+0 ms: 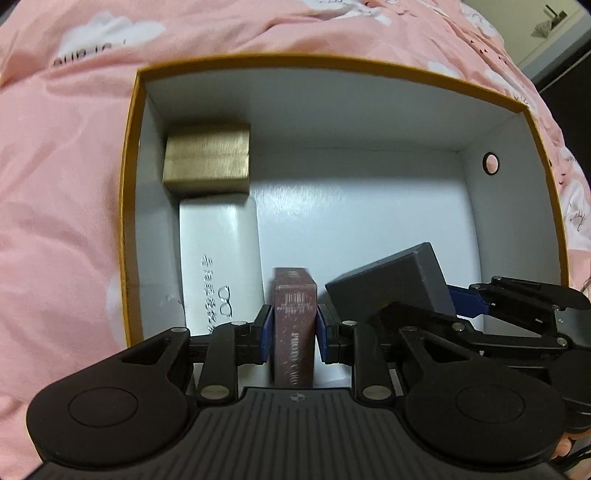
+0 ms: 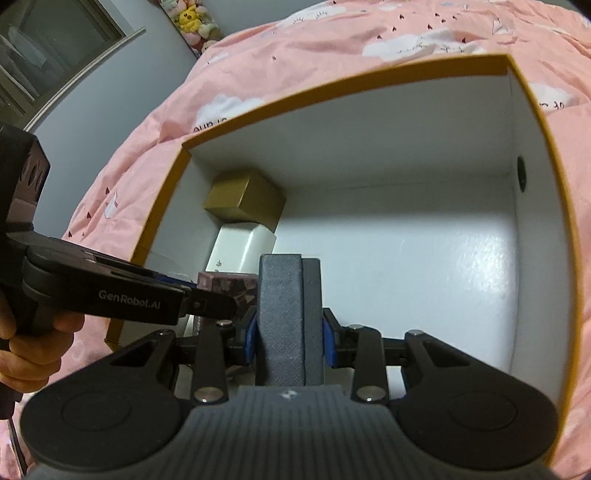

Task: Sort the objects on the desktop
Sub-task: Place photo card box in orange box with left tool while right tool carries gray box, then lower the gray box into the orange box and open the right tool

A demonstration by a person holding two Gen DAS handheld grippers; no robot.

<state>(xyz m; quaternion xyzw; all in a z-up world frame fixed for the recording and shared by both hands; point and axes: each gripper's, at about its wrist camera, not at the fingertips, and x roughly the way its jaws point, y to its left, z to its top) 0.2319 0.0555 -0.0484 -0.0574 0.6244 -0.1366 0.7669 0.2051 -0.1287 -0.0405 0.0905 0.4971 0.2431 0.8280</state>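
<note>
Now left gripper [image 1: 294, 326] grips maroon box [image 1: 294, 314] — right gripper [image 2: 289, 336] grips grey box [image 2: 288, 314].

One open storage box [image 1: 133, 192] with an orange rim lies on the bed. Four small boxes: one gold box [image 1: 207, 158] at ten o'clock, one white box [image 1: 218, 251] at nine, one maroon box [image 1: 294, 325] and one grey box [image 1: 391, 284] near six. Two tools: left tool [image 1: 294, 332], right tool [image 2: 290, 338].

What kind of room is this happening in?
Most likely a bedroom. The open storage box sits on a pink cloud-print duvet, and plush toys are piled by the wall beyond the bed.
</note>
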